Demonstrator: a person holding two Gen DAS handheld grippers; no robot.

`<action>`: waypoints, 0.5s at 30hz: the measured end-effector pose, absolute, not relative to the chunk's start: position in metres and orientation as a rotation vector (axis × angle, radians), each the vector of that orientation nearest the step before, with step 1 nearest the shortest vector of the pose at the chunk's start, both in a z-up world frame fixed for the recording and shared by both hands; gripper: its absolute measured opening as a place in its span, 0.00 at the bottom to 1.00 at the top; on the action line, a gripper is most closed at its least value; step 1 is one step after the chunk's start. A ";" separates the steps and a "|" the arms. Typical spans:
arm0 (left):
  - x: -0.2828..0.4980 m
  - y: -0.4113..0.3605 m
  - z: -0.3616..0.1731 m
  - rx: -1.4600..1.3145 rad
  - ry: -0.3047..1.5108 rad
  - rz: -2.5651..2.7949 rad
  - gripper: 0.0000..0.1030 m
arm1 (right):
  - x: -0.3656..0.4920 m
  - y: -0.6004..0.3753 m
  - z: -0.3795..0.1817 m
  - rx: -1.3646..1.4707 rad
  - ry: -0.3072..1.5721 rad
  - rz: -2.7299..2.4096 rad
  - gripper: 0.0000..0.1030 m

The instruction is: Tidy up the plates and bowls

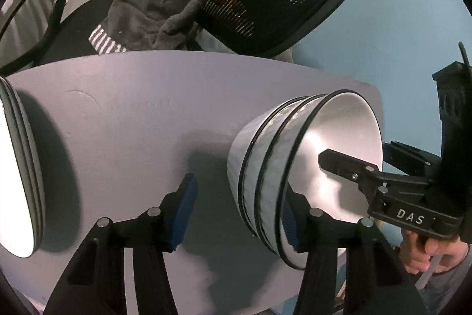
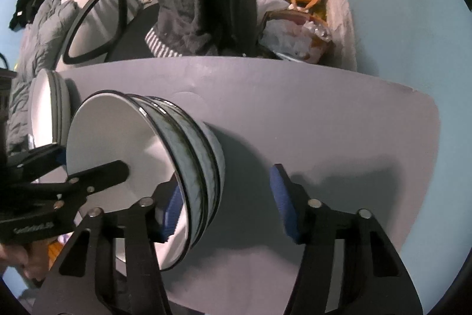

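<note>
Plate stack [image 1: 20, 167] beside bowls [image 1: 265, 167]

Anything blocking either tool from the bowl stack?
Nothing visible. Both tools already straddle the bowl stack's rim on opposite sides: the left tool has one finger outside and one inside, and the right tool likewise. The plates sit apart, on the left tool's side.

The left gripper [image 1: 239, 214] is black plastic with blue ribbed pads [image 1: 185, 214] and round silver screw heads. The right gripper [image 2: 227, 205] looks the same; at four o'clock in the left view its body reads "DAS" in white.
</note>
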State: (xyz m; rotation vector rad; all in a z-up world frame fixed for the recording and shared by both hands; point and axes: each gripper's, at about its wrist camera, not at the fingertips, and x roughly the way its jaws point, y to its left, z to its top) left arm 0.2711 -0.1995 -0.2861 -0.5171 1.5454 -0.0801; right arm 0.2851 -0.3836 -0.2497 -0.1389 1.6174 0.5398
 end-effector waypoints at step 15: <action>0.268 -0.197 -0.284 -0.598 1.525 -0.127 0.26 | 0.284 -0.369 -0.248 -0.135 1.652 0.613 0.24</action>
